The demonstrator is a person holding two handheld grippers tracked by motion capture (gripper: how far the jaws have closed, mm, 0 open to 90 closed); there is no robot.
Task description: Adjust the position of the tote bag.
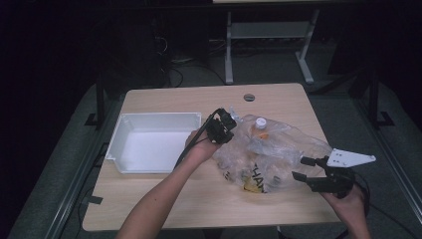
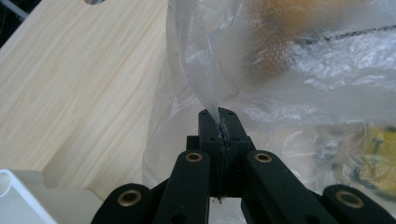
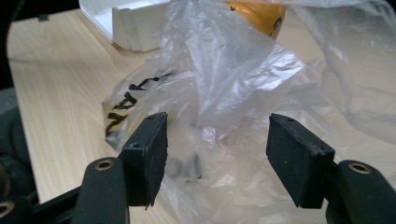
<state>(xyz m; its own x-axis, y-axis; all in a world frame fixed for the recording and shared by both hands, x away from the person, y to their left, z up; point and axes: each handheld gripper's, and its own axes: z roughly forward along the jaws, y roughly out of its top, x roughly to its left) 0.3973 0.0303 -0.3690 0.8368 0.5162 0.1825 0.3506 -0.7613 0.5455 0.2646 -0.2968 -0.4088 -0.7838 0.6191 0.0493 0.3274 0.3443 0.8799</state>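
The left claw pinches the bag edge, the right claw gapes beside it; contents remain inside, bin empty.

Dim room, grey floor, white table frame behind

High view looks down from above the table; 2 gripper views sit close at the bag, shared by all 3.
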